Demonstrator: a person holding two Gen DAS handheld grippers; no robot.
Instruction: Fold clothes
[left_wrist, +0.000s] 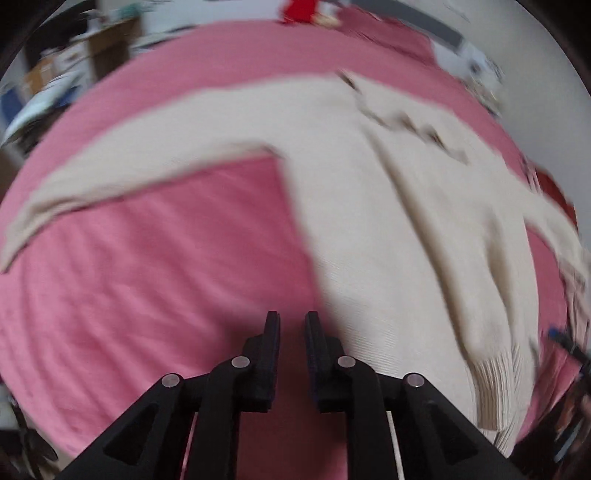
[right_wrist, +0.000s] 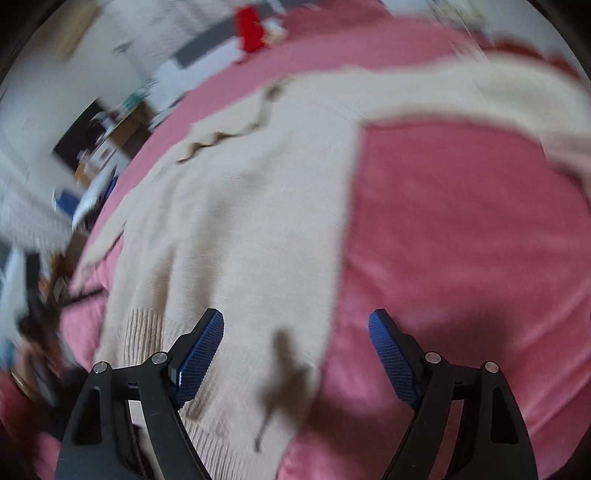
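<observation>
A cream knitted sweater (left_wrist: 388, 206) lies spread on a pink bedspread (left_wrist: 147, 277), one sleeve stretched out to the left (left_wrist: 110, 177). My left gripper (left_wrist: 291, 317) hovers above the sweater's left edge near the hem, its jaws a narrow gap apart and empty. In the right wrist view the sweater (right_wrist: 251, 221) lies left of centre, a sleeve running to the upper right (right_wrist: 480, 96). My right gripper (right_wrist: 295, 325) is wide open above the sweater's right edge near the ribbed hem (right_wrist: 147, 332). Both views are blurred by motion.
The pink bedspread (right_wrist: 461, 240) covers the whole surface. A red object (right_wrist: 251, 26) sits at the far end of the bed. Furniture and clutter (left_wrist: 66, 74) stand beyond the bed's far left edge. A dark item (left_wrist: 565, 343) lies at the bed's right edge.
</observation>
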